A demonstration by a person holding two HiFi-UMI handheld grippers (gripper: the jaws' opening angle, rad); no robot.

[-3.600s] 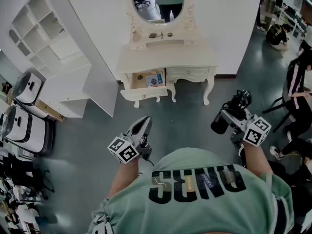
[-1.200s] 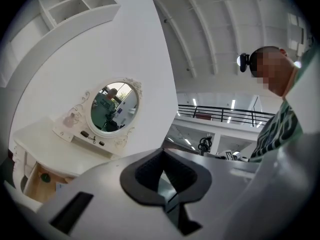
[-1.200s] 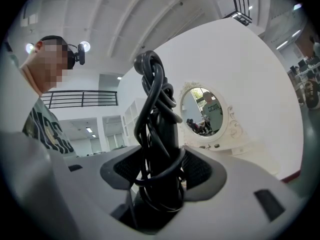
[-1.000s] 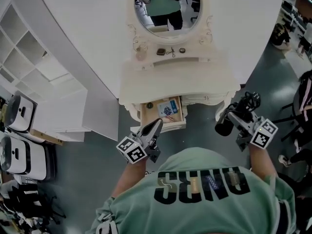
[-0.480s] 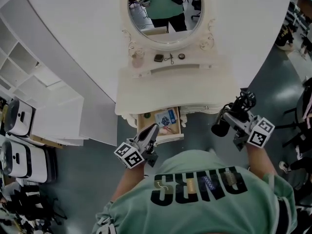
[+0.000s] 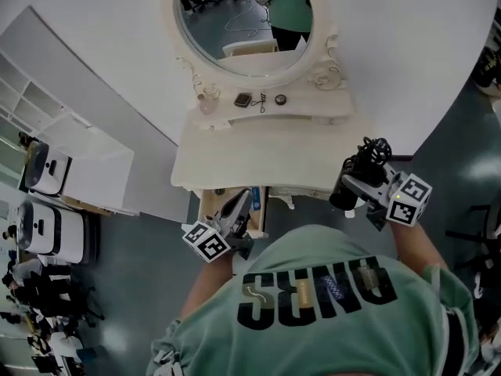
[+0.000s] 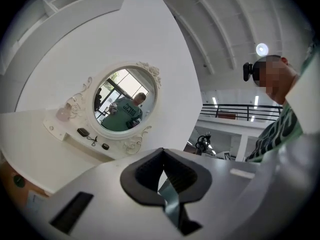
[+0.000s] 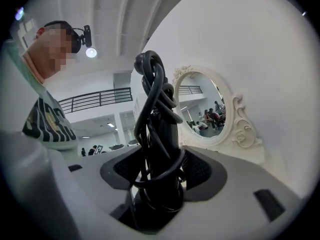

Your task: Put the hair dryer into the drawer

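**A:** What is nearest?

**B:** The right gripper (image 8: pixel 160 176). Its smooth grey jaws, lined with ribbed black pads, are clamped on the handle of a matte black plastic hair dryer (image 8: pixel 162 134). A glossy black cord (image 8: pixel 152 79) is looped and knotted round that handle. The hair dryer is held in the air by the table's right front corner, outside the drawer.

**A:** And the other hand?

**B:** The left gripper (image 7: pixel 161 156) has its black pads pressed together with nothing between them.

**A:** What does the head view show that the gripper views do not?

**B:** It shows the open wood-lined drawer (image 6: pixel 210 206), which neither gripper view shows clearly. The drawer hangs under the left side of a cream dressing table with a curved front (image 6: pixel 258 159). The left gripper sits over its opening and the tabletop overhangs the back, so only a strip shows. A flat blue-printed thing (image 6: pixel 256 197) lies inside.

**A:** What is farther back?

**B:** A raised ledge holds a small clear glass bottle (image 6: pixel 207 94) and a flat dark case (image 6: pixel 243 99). Above it is an oval mirror in a carved cream frame (image 6: pixel 243 14). Off to the left stand white open shelving (image 6: pixel 47 104) and rounded white-and-black machines (image 6: pixel 47 171) on the grey floor.
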